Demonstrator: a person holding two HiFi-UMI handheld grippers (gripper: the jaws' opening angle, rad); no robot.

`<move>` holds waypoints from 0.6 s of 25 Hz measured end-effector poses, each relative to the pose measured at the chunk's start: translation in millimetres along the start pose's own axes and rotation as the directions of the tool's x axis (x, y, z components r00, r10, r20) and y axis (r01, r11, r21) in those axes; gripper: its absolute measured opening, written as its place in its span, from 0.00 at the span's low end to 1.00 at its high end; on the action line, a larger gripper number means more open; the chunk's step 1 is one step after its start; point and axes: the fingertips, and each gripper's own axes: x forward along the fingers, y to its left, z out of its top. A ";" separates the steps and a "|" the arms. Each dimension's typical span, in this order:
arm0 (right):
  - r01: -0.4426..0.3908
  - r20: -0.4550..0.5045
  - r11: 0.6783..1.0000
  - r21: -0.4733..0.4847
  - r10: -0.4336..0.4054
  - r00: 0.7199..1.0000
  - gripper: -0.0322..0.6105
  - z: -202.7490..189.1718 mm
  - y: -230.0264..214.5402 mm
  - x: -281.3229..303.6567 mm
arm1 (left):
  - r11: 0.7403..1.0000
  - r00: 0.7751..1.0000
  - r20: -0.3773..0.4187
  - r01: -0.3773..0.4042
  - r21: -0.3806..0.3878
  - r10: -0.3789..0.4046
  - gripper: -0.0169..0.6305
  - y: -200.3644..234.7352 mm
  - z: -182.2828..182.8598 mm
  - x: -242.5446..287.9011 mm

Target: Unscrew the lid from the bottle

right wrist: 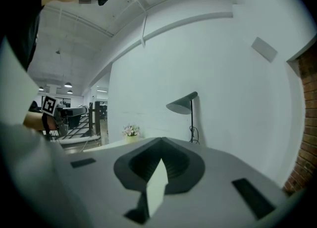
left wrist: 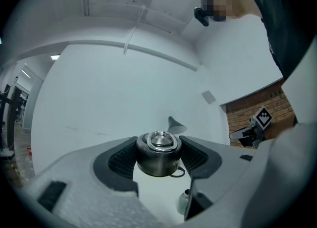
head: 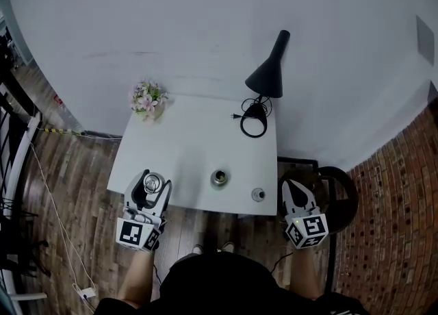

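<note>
From here my left gripper (head: 150, 183) has its fingers (left wrist: 121, 160) pinching the sides of a squat steel bottle (left wrist: 157, 165) at the near left corner of the white surface (head: 185, 149); whether the base rests there or hangs just above it, I cannot tell. The ring-topped cap I take for the lid (left wrist: 159, 142) looks to be still seated, so I judge the unscrewing not yet begun and the step in hand to be steadying the body. My right gripper (head: 293, 187) sits off the surface's right edge, well apart from the bottle, its fingers (right wrist: 171, 165) pressed together on nothing. The next move, as I see it, calls for those fingers to spread, cross over and close on the lid from above while the left grip stays firm against the twist. Two things muddy my reading: a round steel piece with a dark centre (head: 219, 178) stands mid-surface and a smaller round piece (head: 258, 194) lies near the front edge; either could be another vessel or a loose cap, too small to say. The seam between lid and bottle is not visible.
</note>
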 end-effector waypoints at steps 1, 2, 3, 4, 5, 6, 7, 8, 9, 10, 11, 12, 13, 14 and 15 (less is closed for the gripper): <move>-0.007 0.002 1.000 -0.005 0.007 1.000 0.07 2.7 2.0 2.2 | 1.000 1.000 0.001 0.002 -0.004 -0.002 0.45 -0.4 1.1 2.0; -0.015 0.005 1.000 -0.012 0.015 1.000 0.07 5.5 4.0 4.5 | 1.000 1.000 0.004 0.004 -0.006 -0.004 0.45 -1.1 2.8 3.7; -0.022 0.009 1.000 -0.019 0.022 1.000 0.07 8.3 5.6 6.4 | 1.000 1.000 0.011 0.006 -0.004 -0.006 0.45 -1.6 4.6 5.2; -0.027 0.013 0.999 -0.024 0.027 1.000 0.07 11.1 6.6 8.0 | 1.000 1.000 0.016 0.008 0.000 -0.008 0.45 -2.5 5.9 6.5; -0.031 0.017 0.999 -0.027 0.031 0.999 0.07 13.5 7.1 9.4 | 1.000 1.000 0.015 0.009 0.004 -0.009 0.45 -3.5 6.5 7.9; -0.033 0.020 0.999 -0.028 0.033 0.999 0.07 15.4 7.4 10.7 | 1.000 1.000 0.009 0.009 0.007 -0.009 0.45 -4.3 6.6 9.2; -0.034 0.022 0.999 -0.028 0.034 0.999 0.07 16.5 8.0 11.8 | 1.000 1.000 0.001 0.010 0.008 -0.010 0.45 -4.8 6.5 10.1; -0.034 0.023 0.999 -0.027 0.035 0.999 0.07 17.0 9.1 12.8 | 1.000 1.000 0.000 0.015 0.008 -0.015 0.45 -5.7 6.3 10.4; -0.036 0.024 0.999 -0.027 0.037 0.999 0.07 17.2 10.8 13.5 | 1.000 1.000 0.005 0.024 0.009 -0.024 0.45 -7.0 6.2 10.2; -0.038 0.026 0.999 -0.029 0.039 0.999 0.07 17.3 12.9 14.1 | 0.999 0.999 0.009 0.032 0.009 -0.032 0.45 -8.2 6.7 9.9; -0.040 0.028 0.999 -0.035 0.041 0.999 0.07 17.7 15.3 14.6 | 0.999 0.999 0.009 0.038 0.007 -0.038 0.45 -9.2 7.7 9.7; -0.042 0.030 0.998 -0.043 0.044 0.999 0.07 18.1 17.7 15.0 | 0.999 0.999 0.007 0.041 0.005 -0.041 0.45 -10.1 9.2 9.8; -0.045 0.031 0.998 -0.048 0.047 0.998 0.07 18.5 20.0 15.4 | 0.999 0.999 0.005 0.043 0.006 -0.043 0.45 -10.8 10.7 10.1; -0.049 0.034 0.998 -0.049 0.051 0.998 0.07 18.7 22.5 15.8 | 0.999 0.999 0.004 0.044 0.009 -0.044 0.45 -11.5 12.2 10.3; -0.053 0.037 0.997 -0.047 0.055 0.998 0.07 18.9 25.1 16.2 | 0.999 0.999 0.011 0.048 0.012 -0.048 0.45 -12.5 14.2 10.3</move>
